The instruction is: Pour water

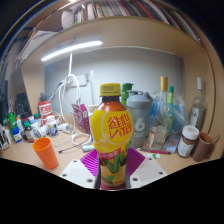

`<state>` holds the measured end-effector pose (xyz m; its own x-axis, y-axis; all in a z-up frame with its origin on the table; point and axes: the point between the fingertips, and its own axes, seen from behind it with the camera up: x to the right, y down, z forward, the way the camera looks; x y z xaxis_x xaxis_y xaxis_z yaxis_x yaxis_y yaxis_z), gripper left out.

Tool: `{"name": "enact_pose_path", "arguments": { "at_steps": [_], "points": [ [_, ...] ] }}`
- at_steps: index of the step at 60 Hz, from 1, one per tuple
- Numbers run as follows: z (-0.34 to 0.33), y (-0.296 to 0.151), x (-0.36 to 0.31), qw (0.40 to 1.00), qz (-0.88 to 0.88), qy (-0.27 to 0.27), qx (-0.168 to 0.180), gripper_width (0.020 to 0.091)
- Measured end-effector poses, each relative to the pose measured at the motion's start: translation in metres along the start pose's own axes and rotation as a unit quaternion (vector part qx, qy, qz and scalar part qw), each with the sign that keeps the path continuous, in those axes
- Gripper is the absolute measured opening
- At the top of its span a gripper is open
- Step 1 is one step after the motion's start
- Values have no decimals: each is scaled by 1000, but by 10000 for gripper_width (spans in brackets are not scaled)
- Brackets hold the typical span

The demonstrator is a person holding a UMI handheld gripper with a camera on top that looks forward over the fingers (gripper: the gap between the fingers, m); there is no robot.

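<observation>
Hand-held gripper [113, 172], at 6 o'clock: both magenta-padded fingers [91, 160] closed against the base of a clear plastic drink bottle with yellow-and-red label and orange cap [113, 135], held upright at centre. Beyond it on the pale counter [60, 160]: an orange plastic cup [45, 152] at 9 o'clock; a grey-lidded shaker bottle [137, 116] just behind the held bottle at 2 o'clock; clear glass bottles [166, 110] and a brown jar [187, 140] at 3 o'clock. Farthest: small bottles and containers [25, 125] at 9 o'clock and a book-filled shelf [120, 12] at 12 o'clock.
</observation>
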<state>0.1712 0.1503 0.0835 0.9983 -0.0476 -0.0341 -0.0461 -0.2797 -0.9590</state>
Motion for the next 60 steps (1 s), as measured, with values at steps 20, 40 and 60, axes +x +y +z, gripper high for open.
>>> {"name": "enact_pose_path", "arguments": {
  "at_steps": [20,40,60],
  "points": [
    [0,25,7,1000,6,-16,19,401],
    [-35,40,16,998,23,14,-50,757],
    [-187,-9,-14,998,-1,43,-38,774]
  ]
}}
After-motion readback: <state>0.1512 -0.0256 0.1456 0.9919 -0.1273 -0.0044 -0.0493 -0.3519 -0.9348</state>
